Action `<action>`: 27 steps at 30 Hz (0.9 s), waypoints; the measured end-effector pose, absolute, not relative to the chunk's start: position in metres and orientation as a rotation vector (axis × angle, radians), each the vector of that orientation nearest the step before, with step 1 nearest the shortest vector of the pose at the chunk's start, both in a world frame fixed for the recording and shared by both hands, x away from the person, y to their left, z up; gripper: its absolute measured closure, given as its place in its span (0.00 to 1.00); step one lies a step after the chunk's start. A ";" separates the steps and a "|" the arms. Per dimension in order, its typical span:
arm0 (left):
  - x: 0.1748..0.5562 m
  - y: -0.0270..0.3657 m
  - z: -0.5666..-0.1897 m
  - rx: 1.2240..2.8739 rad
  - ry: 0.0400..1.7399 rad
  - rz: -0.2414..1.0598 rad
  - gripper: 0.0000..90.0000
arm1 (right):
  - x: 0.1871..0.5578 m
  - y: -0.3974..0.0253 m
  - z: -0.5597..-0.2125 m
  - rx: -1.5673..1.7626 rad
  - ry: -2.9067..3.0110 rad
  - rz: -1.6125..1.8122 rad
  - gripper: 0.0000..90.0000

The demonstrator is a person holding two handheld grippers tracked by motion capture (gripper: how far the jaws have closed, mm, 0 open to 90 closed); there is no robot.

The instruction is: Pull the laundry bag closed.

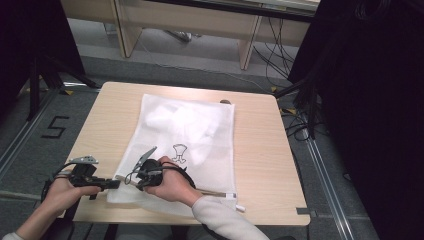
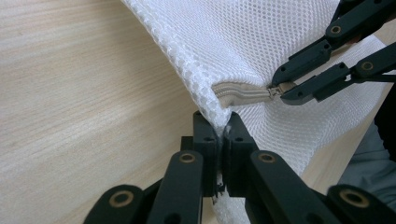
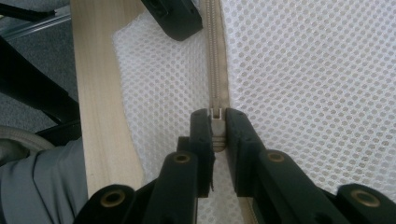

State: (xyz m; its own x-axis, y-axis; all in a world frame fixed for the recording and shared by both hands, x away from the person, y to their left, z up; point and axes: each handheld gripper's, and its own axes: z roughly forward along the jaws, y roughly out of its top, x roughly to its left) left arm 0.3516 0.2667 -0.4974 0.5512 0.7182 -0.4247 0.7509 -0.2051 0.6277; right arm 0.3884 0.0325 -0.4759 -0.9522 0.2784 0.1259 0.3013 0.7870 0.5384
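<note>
A white mesh laundry bag (image 1: pixel 200 135) with white cloth inside lies flat on the wooden table (image 1: pixel 260 150). Its beige zipper (image 3: pixel 215 60) runs along the near edge. My left gripper (image 1: pixel 115 183) is shut on the bag's near-left corner, with mesh (image 2: pixel 261 42) pinched between its jaws (image 2: pixel 222 128). Just right of it, my right gripper (image 1: pixel 129 179) is shut on the zipper pull (image 3: pixel 216 116). In the left gripper view the right gripper (image 2: pixel 280 89) nips the metal pull at the end of the zipper tape (image 2: pixel 238 93). The left gripper's jaw tip (image 3: pixel 175 18) shows ahead in the right gripper view.
The zipper runs on to the right along the bag's near edge (image 1: pixel 220 192). The table's front edge (image 1: pixel 190 220) lies close under both hands. Bare wood (image 1: pixel 100 125) flanks the bag. Black curtains (image 1: pixel 370 100) and cables stand to the right, desk legs (image 1: pixel 127 30) beyond.
</note>
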 end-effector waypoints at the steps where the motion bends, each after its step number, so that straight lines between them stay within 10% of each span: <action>1: 0.351 0.267 -0.497 1.950 1.190 -0.046 0.95 | 0.388 0.033 -0.476 -0.469 -2.928 -0.898 0.92; 27: 0.352 0.267 -0.497 1.948 1.193 -0.041 0.95 | 0.389 0.027 -0.476 -0.489 -2.927 -0.889 0.92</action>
